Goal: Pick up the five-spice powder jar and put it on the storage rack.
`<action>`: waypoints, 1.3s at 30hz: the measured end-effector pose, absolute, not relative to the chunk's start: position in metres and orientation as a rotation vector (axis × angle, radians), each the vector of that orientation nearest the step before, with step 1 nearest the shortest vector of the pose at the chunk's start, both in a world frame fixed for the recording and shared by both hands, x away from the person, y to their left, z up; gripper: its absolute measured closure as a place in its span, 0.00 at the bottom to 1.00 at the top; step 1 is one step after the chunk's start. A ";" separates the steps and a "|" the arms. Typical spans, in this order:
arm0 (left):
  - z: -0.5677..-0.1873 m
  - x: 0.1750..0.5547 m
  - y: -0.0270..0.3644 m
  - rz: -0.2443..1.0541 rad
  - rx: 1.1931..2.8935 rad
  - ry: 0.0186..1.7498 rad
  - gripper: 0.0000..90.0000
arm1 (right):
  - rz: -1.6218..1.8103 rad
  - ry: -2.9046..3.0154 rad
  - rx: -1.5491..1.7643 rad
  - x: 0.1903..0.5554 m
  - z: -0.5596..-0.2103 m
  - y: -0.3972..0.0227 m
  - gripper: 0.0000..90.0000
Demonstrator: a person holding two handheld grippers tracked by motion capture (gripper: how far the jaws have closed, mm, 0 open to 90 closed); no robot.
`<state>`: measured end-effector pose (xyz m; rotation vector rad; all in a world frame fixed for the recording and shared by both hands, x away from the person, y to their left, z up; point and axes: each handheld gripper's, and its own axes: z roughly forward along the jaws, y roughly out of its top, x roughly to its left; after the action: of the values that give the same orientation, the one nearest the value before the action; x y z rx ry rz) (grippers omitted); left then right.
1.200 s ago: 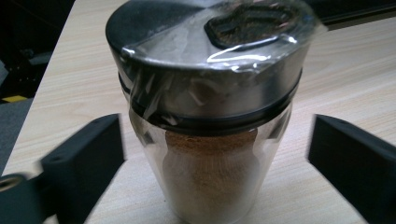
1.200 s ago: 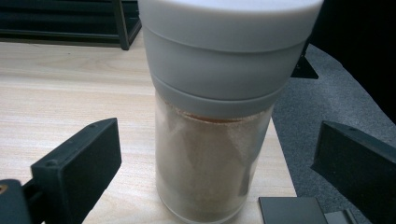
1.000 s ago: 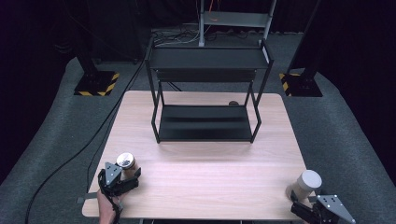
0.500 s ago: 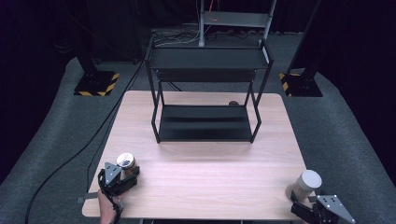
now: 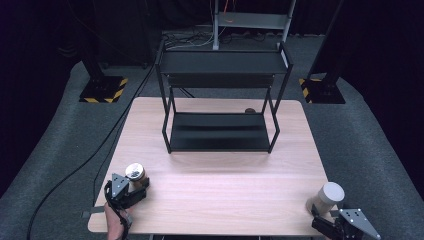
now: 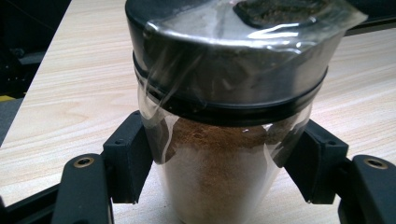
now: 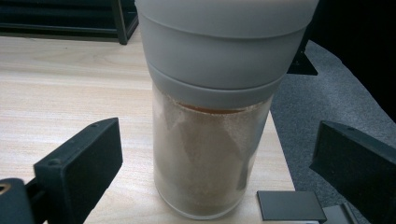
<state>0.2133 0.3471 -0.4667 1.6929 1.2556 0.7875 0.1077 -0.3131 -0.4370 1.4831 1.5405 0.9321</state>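
Observation:
A glass jar of brown powder with a dark, film-wrapped lid [image 5: 134,172] [image 6: 219,154] stands at the table's front left corner. My left gripper [image 5: 135,187] [image 6: 219,177] has just been closing on it, and both pads [image 6: 128,158] now press on the glass below the lid. A second jar of pale brown powder with a grey cap [image 5: 330,196] [image 7: 210,154] stands at the front right corner. My right gripper [image 5: 326,216] [image 7: 219,163] reaches around it, open, with a clear gap between each pad [image 7: 86,161] and the glass.
A black two-tier metal rack [image 5: 220,132] stands on the far half of the wooden table [image 5: 225,185], with a small brown object [image 5: 249,111] behind it. The grey-capped jar sits close to the table's right edge. Cables and stands lie on the floor beyond.
The left gripper's jaws have drawn in onto the dark-lidded jar. Both hands and both jars have stayed in place.

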 end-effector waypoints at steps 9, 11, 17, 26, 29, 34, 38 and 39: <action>-0.464 0.214 0.343 0.786 1.703 1.233 0.34 | 0.932 1.541 1.483 0.108 -0.437 -0.313 0.00; -0.462 0.215 0.343 0.785 1.704 1.222 0.34 | 0.932 1.542 1.482 0.108 -0.436 -0.314 0.00; -0.458 0.218 0.341 0.771 1.708 1.195 0.34 | 0.932 1.540 1.484 0.108 -0.436 -0.314 0.00; -0.451 0.226 0.336 0.741 1.702 1.146 0.34 | 0.934 1.547 1.477 0.108 -0.435 -0.314 0.01; -0.449 0.230 0.334 0.737 1.708 1.133 0.34 | 0.936 1.544 1.478 0.107 -0.434 -0.315 0.01; -0.447 0.236 0.328 0.732 1.723 1.108 0.34 | 0.929 1.551 1.476 0.109 -0.434 -0.315 0.01; -0.444 0.241 0.323 0.729 1.738 1.082 0.34 | 0.930 1.552 1.475 0.108 -0.433 -0.315 0.01; -0.443 0.242 0.321 0.728 1.741 1.074 0.34 | 0.928 1.553 1.473 0.108 -0.433 -0.315 0.01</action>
<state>0.2424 0.3210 -0.4432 1.7408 1.0741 0.7280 0.1081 -0.3147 -0.4330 1.4735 1.5535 0.9284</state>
